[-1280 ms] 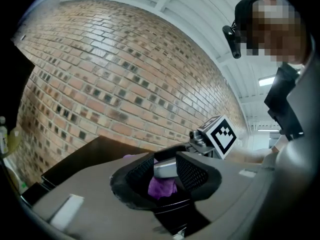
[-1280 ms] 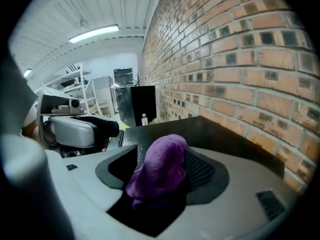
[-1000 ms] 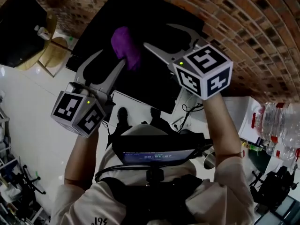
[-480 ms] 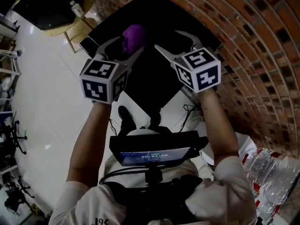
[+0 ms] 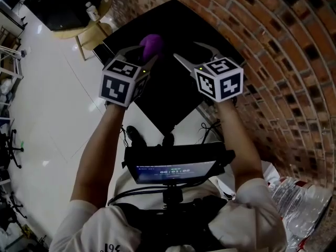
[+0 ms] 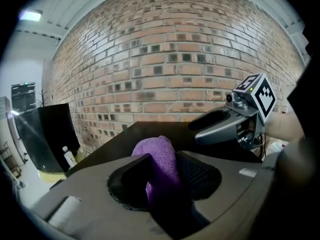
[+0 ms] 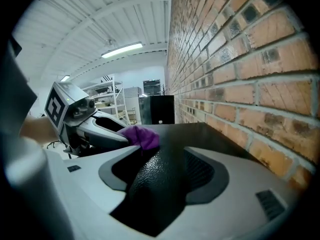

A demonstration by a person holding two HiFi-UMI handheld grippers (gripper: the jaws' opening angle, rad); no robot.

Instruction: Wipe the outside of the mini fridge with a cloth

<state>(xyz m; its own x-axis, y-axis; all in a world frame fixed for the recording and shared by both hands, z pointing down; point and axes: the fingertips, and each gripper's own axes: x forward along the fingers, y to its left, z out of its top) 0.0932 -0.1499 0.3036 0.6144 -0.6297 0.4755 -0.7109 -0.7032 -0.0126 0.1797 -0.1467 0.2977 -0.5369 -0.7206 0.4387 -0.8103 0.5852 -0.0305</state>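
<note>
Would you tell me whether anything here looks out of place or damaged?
Nothing stands out. The left hand-held gripper, whose jaws have just been closing, holds the purple cloth between them over the fridge, whose dark top shows no spill or damage.

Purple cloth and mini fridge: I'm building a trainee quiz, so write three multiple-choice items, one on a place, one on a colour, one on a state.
1. Where is the purple terry cloth? A between the left hand-held gripper's jaws; B on the floor; C in a bucket.
2. What colour is the boxy mini fridge's top? A white; B black; C red.
3. How is the cloth? A spread flat; B bunched up; C torn in two.
Answers: 1 A, the jaws, which have just been closing, clamp it; 2 B, the head view shows it black; 3 B, it stands as a wad.
</note>
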